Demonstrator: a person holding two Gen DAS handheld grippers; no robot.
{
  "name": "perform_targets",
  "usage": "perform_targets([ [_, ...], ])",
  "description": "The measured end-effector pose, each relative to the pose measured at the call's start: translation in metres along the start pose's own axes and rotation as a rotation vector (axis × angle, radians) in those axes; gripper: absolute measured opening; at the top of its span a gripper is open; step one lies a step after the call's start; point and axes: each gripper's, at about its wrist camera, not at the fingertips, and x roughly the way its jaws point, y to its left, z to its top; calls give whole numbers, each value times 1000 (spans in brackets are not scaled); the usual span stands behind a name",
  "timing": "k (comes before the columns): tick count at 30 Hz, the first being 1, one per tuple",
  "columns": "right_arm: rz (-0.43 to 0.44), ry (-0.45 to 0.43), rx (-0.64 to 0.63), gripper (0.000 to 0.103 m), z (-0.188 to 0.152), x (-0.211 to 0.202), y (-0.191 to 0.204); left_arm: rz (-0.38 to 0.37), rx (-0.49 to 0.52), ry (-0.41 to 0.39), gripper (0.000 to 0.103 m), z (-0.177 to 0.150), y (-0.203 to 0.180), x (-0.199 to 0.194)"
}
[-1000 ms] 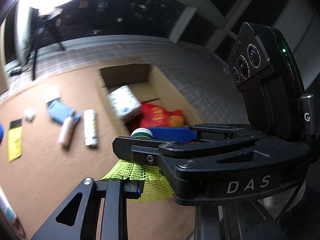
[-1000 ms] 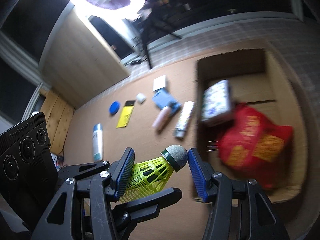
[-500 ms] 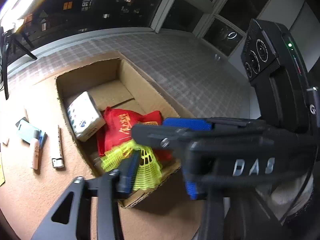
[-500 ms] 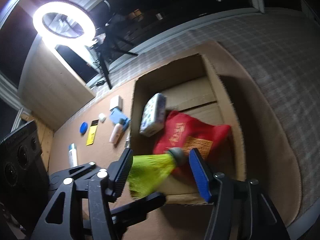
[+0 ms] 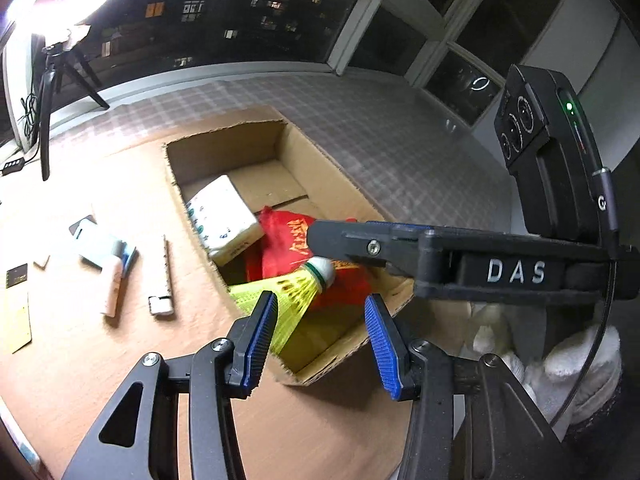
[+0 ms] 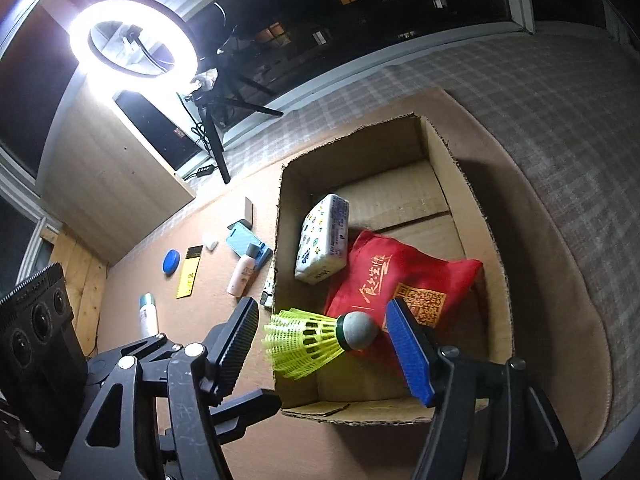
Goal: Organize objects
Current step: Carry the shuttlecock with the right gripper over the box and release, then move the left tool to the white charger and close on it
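Right gripper (image 6: 324, 344): its jaws have just been opening and are seen spread apart above the near end of the cardboard box; a shuttlecock lies between them, untouched by either pad.
Left gripper (image 5: 320, 336): its jaws have just been opening and are held parted over the near corner of the box, nothing being pressed by them.
Shuttlecock (image 6: 316, 340): yellow-skirted, grey cork tip pointing right, seen over the near part of the box, beside the red bag; whether it has landed cannot be told.
Cardboard box (image 6: 460, 176): open-topped, set on the brown worktop (image 6: 200, 312).
Red bag (image 6: 404, 276): laid inside the box, towards its near right side.
Tissue pack (image 6: 324, 240): white, patterned, propped inside the box against its left wall, touching the bag.
Loose items: a pink bottle (image 6: 244, 268), a yellow card (image 6: 190, 272), a blue disc (image 6: 172, 262) and a spray can (image 6: 149, 314) are spread on the worktop left of the box.
Ring light (image 6: 134, 38): lit, standing beyond the box to its far left.
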Motion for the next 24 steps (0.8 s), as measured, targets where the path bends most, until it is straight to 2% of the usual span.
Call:
perform_targets([
  [6,17,-23,-4,63,-3,-4,2,23,-11,6,49,-14,11,-11],
  [13,25,-57,-43,63,-4,-2,16,80,-107,3,49,-36,55,-30],
  [18,38,-90,-117,66,0,2,44,143,-217,-34,49,-43,102,-53],
  [19,44,-87,-129,69,1,3,50,159,-256,-48,49,-45,116,-60],
  [24,93,-34,-162,69,10,19,78,208,-382,-116,49,-44,158,-88],
])
